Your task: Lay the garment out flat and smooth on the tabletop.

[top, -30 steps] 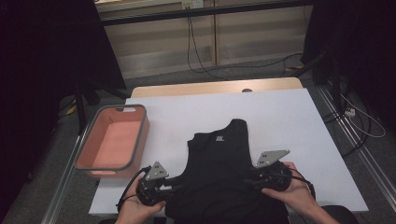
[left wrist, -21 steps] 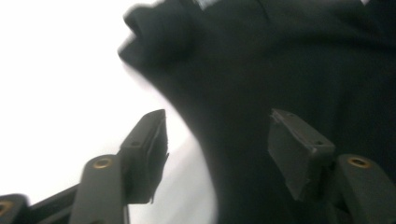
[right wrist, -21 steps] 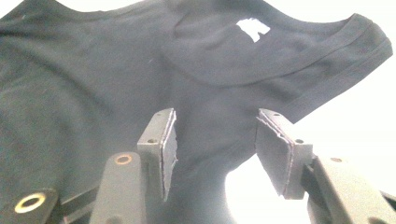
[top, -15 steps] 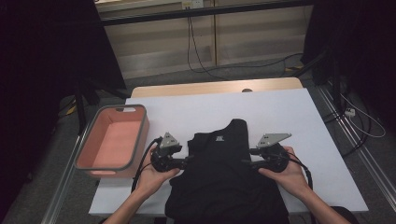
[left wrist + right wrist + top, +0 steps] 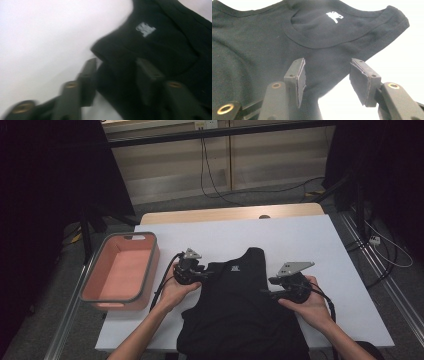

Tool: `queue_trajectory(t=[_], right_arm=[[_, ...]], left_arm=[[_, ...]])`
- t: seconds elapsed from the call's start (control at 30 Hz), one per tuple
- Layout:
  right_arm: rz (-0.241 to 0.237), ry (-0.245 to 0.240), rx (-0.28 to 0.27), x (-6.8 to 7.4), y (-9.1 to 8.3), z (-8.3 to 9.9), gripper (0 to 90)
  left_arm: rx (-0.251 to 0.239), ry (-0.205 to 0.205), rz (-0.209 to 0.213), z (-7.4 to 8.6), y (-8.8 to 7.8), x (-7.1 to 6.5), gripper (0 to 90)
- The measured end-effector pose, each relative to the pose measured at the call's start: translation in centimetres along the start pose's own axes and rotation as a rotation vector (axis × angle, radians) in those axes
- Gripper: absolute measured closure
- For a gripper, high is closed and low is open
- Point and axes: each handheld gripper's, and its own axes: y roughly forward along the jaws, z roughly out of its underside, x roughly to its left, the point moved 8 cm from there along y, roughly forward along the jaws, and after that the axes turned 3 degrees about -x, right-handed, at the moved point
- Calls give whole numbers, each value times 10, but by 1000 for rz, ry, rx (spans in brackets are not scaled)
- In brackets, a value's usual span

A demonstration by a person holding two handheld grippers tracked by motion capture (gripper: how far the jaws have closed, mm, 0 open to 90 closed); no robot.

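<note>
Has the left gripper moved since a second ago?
Yes. The left gripper has travelled up the table, away from the near edge, to the black tank top's armhole, now level with the pink bin.

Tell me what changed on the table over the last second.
Both hands moved up the black tank top, from its lower sides to its armholes. The left hand-held gripper travelled farther; its jaws have just been closing, with the left armhole edge between them. The right hand-held gripper stands open at the right armhole edge. The pink bin and the top's position are unchanged.
</note>
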Motion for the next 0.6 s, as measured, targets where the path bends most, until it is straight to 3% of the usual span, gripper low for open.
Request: queue_trajectory(t=[0.13,0.17,0.27,0.33,0.43,0.5,0.6], right_arm=[[5,7,8,-2,0,3,467],[5,8,9,-2,0,3,468],[9,7,6,-3,-1,2,468],[9,12,2,-3,-1,2,467],[11,11,3,-4,-1,2,468],[8,8,7,-3,-1,3,468],[7,6,9,-2,-1,3,468]], left_arm=[[36,-66,73,-2,6,-5,854],[24,-68,70,-4,6,-5,876],[-27,-92,74,-16,4,-2,882],[-74,-130,74,-27,0,3,882],[-140,-172,35,-45,-3,17,882],[-164,-191,9,-56,-1,26,882],[-155,-225,-8,-66,7,38,881]])
